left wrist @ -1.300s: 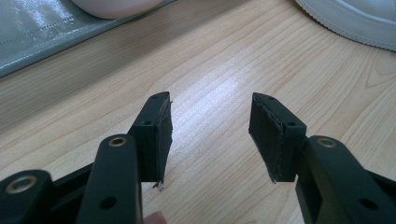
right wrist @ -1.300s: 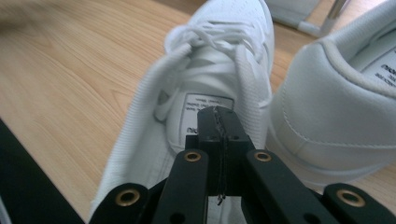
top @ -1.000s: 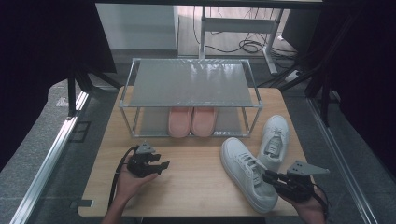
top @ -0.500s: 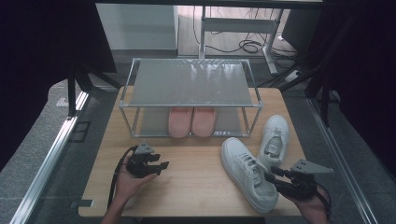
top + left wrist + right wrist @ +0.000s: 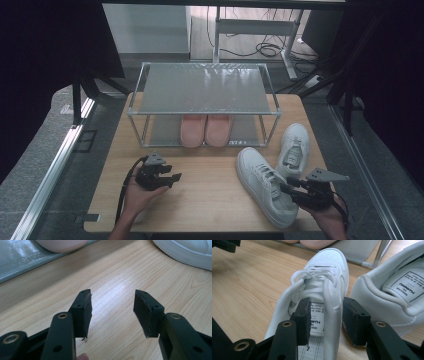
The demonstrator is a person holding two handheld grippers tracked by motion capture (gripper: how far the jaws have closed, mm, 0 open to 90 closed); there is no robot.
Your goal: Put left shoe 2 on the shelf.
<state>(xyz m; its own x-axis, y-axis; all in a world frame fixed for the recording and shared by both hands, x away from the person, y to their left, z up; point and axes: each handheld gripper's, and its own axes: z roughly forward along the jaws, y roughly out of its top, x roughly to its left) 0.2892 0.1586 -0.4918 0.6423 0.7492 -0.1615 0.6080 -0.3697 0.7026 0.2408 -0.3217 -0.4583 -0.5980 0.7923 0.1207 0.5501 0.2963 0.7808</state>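
A white sneaker [image 5: 262, 185] lies on the wooden table [image 5: 210, 200] at the front right, toe toward the rack. A second white sneaker [image 5: 294, 147] lies beside it. My right gripper [image 5: 285, 187] is at the first sneaker's heel end. In the right gripper view, one jaw of the right gripper [image 5: 325, 312] sits inside the sneaker [image 5: 324, 267] opening and the other outside, with the side wall between them. Its jaws have just been opening, and the pads do not press the wall. My left gripper [image 5: 172, 178] rests open at the front left, and the left gripper [image 5: 112, 307] has nothing between its jaws.
A metal two-tier rack [image 5: 200, 87] stands at the back of the table, with a pair of pink slippers [image 5: 206, 130] on its lower shelf. The second sneaker [image 5: 387, 287] lies close on the right of the right gripper. Bare wood lies between the two hands.
The right gripper's jaws have spread wider around the sneaker's collar wall. The left hand and both sneakers have stayed where they were.
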